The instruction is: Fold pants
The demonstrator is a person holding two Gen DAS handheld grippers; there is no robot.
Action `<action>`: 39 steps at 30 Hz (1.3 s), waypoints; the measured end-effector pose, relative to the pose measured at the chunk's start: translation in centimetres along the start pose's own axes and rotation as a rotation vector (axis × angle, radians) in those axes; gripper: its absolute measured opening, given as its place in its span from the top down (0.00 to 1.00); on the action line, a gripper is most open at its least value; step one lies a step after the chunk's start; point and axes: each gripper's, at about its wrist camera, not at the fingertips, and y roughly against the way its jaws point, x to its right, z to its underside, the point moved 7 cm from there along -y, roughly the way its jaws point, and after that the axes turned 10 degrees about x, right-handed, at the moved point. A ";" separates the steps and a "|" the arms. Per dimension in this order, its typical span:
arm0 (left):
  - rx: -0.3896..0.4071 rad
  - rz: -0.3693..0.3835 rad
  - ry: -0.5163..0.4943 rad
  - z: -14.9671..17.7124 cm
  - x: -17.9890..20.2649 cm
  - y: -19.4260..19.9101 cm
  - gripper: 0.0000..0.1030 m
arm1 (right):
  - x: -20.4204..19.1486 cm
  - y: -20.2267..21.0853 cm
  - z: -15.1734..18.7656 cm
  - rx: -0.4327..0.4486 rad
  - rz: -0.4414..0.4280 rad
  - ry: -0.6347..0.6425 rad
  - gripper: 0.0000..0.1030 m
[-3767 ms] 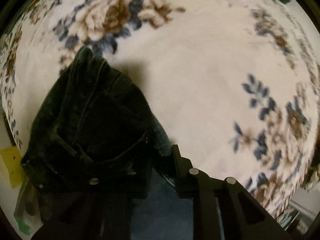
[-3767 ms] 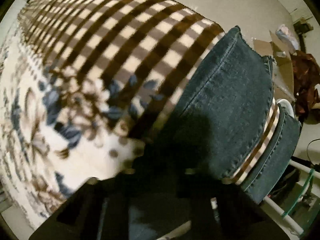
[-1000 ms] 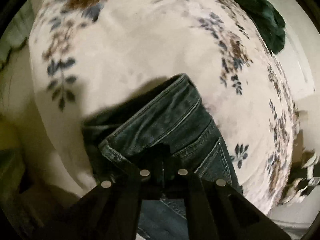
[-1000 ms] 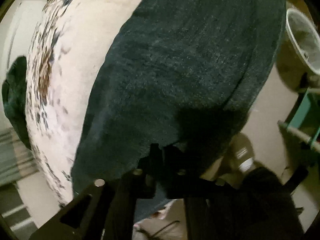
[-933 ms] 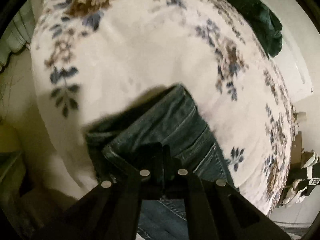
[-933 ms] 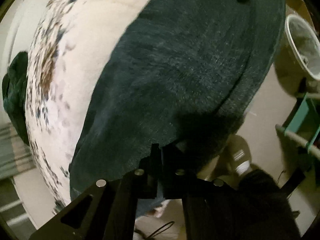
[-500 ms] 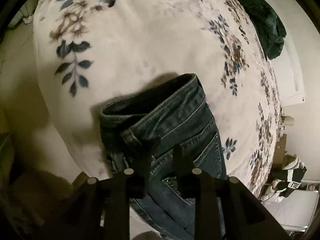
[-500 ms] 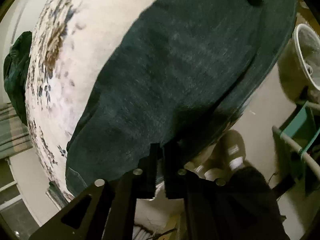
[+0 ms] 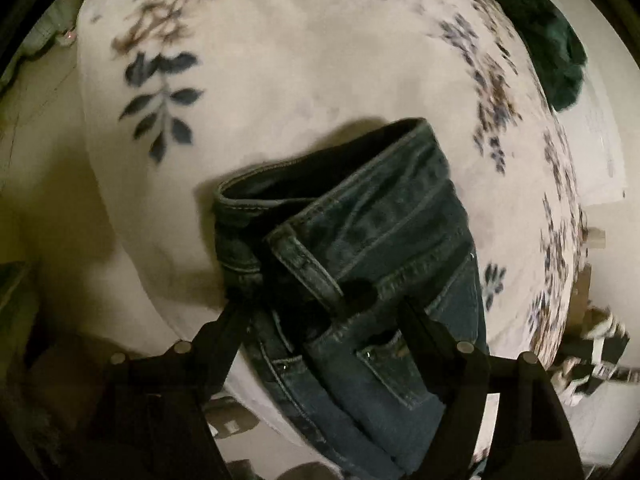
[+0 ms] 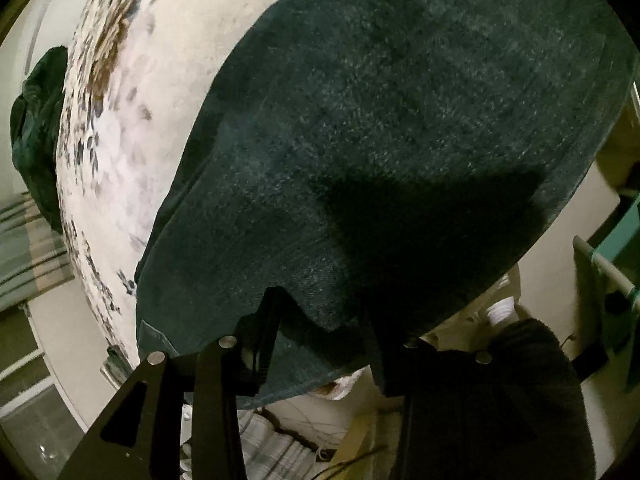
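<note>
- Releasing, you are spreading both sets of jaws: the left gripper (image 9: pixel 326 304) is opening around the waistband (image 9: pixel 304 264), the right gripper (image 10: pixel 320 320) around a leg edge, neither pinching now.
- Lying on the floral blanket (image 9: pixel 300 60), the jeans (image 10: pixel 400 140) are showing stiff, dark, stitched denim.

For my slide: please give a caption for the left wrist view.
Left gripper fingers opening over the jeans waistband on a floral blanket.

Matt denim pants (image 9: pixel 384 216) w/ stitched seams, fuzzy floral blanket (image 9: pixel 304 60)
</note>
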 end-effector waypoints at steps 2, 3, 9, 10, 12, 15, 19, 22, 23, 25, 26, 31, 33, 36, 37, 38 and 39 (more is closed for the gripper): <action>0.004 -0.029 -0.007 0.1 -0.4 0.1 0.28 | -0.2 -0.1 0.0 0.000 -0.002 0.001 0.59; 0.007 -0.023 -0.004 0.3 -0.6 0.2 0.28 | -0.4 -0.2 0.0 0.001 -0.006 0.000 0.59; 0.062 -0.024 0.001 -0.3 -0.6 -0.5 0.30 | -1.1 -0.4 -0.2 0.027 -0.022 0.024 0.60; 0.076 -0.033 -0.009 -0.6 -0.5 -0.7 0.39 | -1.2 -0.4 -0.2 0.037 -0.016 0.034 0.62; 0.095 -0.051 -0.011 -0.8 -0.6 -0.6 0.59 | -1.3 -0.1 -0.2 0.068 0.009 0.062 0.88; 0.123 -0.041 -0.053 -0.8 -0.3 0.8 0.76 | -1.5 0.7 0.0 0.094 0.032 0.092 0.93; 0.118 -0.003 -0.046 -1.0 -0.3 2.9 0.79 | -1.9 2.3 0.8 0.112 0.052 0.139 0.93; 0.106 0.013 -0.056 -1.3 0.0 4.0 0.79 | -2.0 3.5 1.5 0.108 0.048 0.156 0.94; 0.101 0.014 -0.061 -1.2 0.2 4.1 0.79 | -2.1 3.9 1.7 0.105 0.049 0.163 0.95; 0.079 0.005 -0.071 -1.1 -0.5 4.2 0.79 | -1.9 4.4 2.0 0.094 0.053 0.181 0.95; 0.069 -0.004 -0.068 -1.1 -0.9 3.9 0.79 | -1.8 4.5 2.2 0.088 0.060 0.190 0.95; 0.014 -0.055 -0.068 -0.3 -3.5 1.5 0.78 | -0.5 3.1 3.0 0.051 0.127 0.251 0.95; 0.010 -0.048 -0.072 -0.1 -3.8 1.4 0.76 | 0.3 1.8 3.1 0.031 0.157 0.269 0.95; -0.022 -0.019 -0.035 -0.3 -3.7 2.0 0.73 | 0.4 0.3 2.4 -0.013 0.162 0.291 0.94; -0.031 -0.009 -0.021 -0.3 -3.5 2.5 0.73 | 0.3 0.1 2.3 -0.021 0.157 0.285 0.94; -0.031 0.003 -0.011 -0.3 -3.3 2.9 0.72 | 0.3 0.2 2.1 -0.032 0.138 0.263 0.91; -0.022 0.020 0.001 -0.4 -3.0 3.7 0.72 | 0.3 0.3 2.0 -0.048 0.120 0.240 0.87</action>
